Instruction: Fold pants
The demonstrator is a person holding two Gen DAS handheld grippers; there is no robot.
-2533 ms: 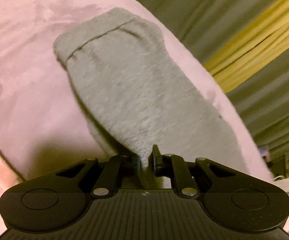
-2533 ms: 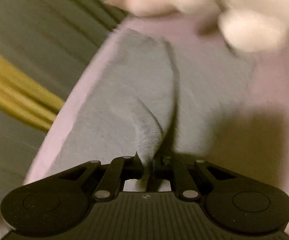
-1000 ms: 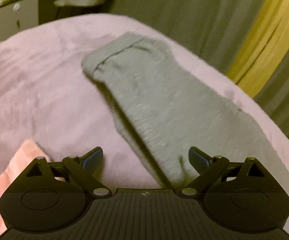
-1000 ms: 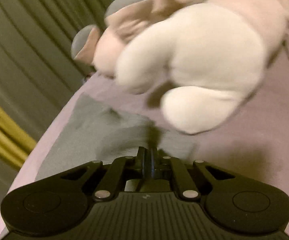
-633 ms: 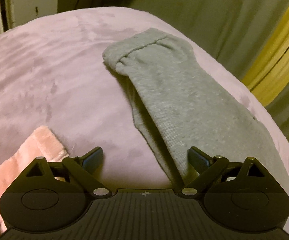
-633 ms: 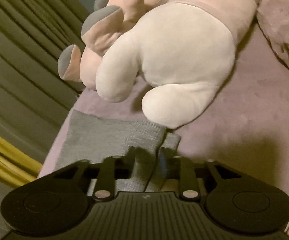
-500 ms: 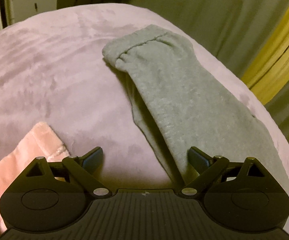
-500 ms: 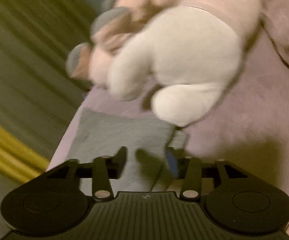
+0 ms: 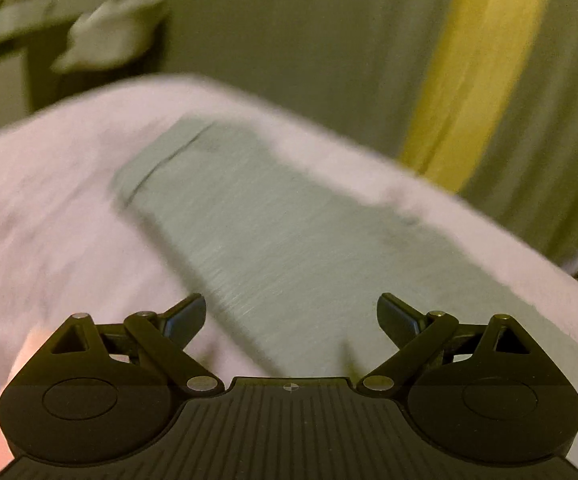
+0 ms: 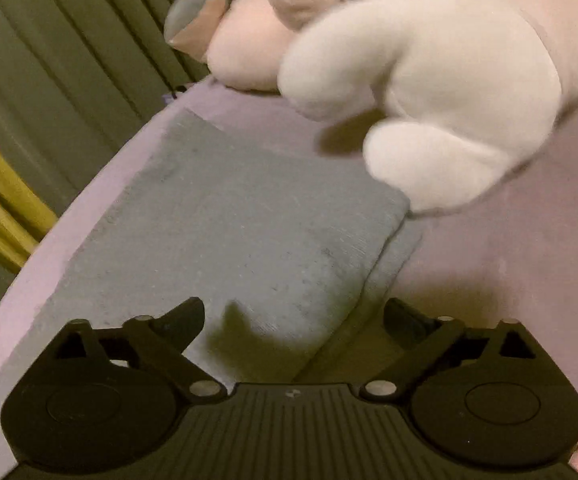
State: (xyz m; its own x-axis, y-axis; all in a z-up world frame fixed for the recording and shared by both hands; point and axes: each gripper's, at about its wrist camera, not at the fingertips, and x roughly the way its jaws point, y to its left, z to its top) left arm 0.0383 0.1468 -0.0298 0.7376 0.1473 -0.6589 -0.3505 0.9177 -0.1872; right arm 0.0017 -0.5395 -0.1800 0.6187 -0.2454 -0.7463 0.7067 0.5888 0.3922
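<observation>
Pink bedspread [image 9: 49,208]; plush toy [image 10: 429,80] only right view, beside pants [image 10: 229,232].

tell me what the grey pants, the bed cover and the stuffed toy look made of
Grey pants: a soft knit, likely cotton jersey, matte with a fine ribbed grain. Bed cover: pinkish velour or fleece, going by its short brushed nap, though blurred. Stuffed toy: pale plush over soft filling, fuzzy and rounded.
</observation>
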